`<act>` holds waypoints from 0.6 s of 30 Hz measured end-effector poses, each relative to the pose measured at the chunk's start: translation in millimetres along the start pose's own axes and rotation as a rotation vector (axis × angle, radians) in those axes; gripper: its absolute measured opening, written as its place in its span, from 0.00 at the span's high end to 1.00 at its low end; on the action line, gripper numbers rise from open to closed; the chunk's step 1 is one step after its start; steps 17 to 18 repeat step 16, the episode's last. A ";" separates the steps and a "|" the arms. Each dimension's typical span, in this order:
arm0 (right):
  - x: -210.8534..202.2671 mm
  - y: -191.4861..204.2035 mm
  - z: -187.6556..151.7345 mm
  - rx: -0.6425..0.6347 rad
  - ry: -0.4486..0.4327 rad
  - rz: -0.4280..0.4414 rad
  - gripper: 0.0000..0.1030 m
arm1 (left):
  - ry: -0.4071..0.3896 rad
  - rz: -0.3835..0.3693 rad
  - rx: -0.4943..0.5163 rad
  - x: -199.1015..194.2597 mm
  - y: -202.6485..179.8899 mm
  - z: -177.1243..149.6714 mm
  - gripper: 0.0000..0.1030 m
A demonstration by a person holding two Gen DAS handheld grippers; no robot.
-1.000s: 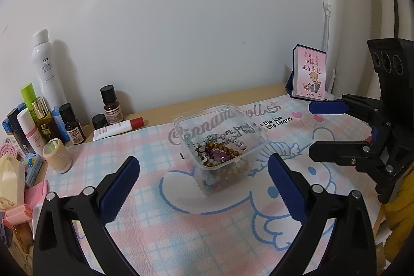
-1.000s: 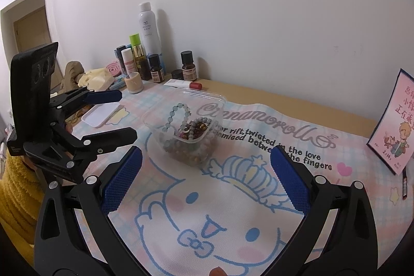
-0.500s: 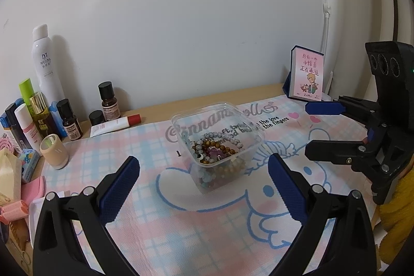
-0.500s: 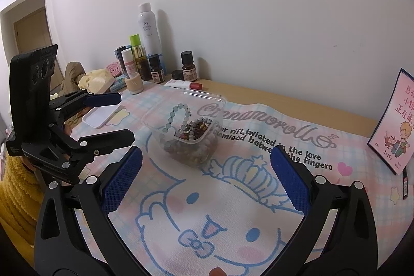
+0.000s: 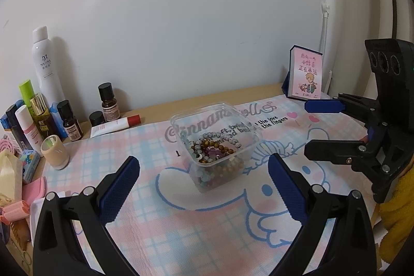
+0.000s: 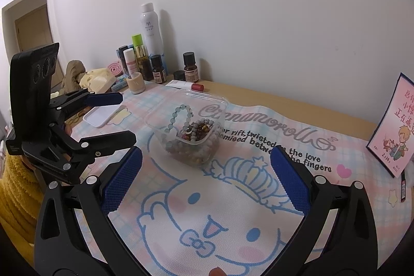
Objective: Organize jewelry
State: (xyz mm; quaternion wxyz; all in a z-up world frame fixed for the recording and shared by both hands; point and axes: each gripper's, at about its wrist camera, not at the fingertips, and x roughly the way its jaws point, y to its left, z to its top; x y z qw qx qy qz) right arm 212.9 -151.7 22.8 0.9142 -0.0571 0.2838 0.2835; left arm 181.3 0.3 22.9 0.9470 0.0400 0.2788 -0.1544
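A clear plastic box (image 5: 216,136) full of beaded bracelets (image 5: 212,149) stands on the pink and blue cartoon mat (image 5: 196,221); it also shows in the right wrist view (image 6: 189,131), with a pale green bead strand (image 6: 178,115) draped over its rim. My left gripper (image 5: 204,188) is open and empty, a little short of the box. My right gripper (image 6: 205,180) is open and empty, also short of the box. Each gripper shows in the other's view, the right one (image 5: 320,126) at the right, the left one (image 6: 116,118) at the left.
Bottles and a tall white spray can (image 5: 46,66) line the back left by the wall, with a beige cup (image 5: 55,151) and a red-capped tube (image 5: 115,124). A pink card (image 5: 306,75) stands at the back right. A white tray (image 6: 101,115) lies at the left.
The left wrist view has drifted slightly, so the box and bottles sit a bit further left and lower. Both grippers stay open; the box has not moved.
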 end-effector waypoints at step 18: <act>-1.9 0.3 0.3 -0.004 -0.008 -0.001 0.08 | 0.010 0.007 0.001 0.9 -0.4 0.2 0.05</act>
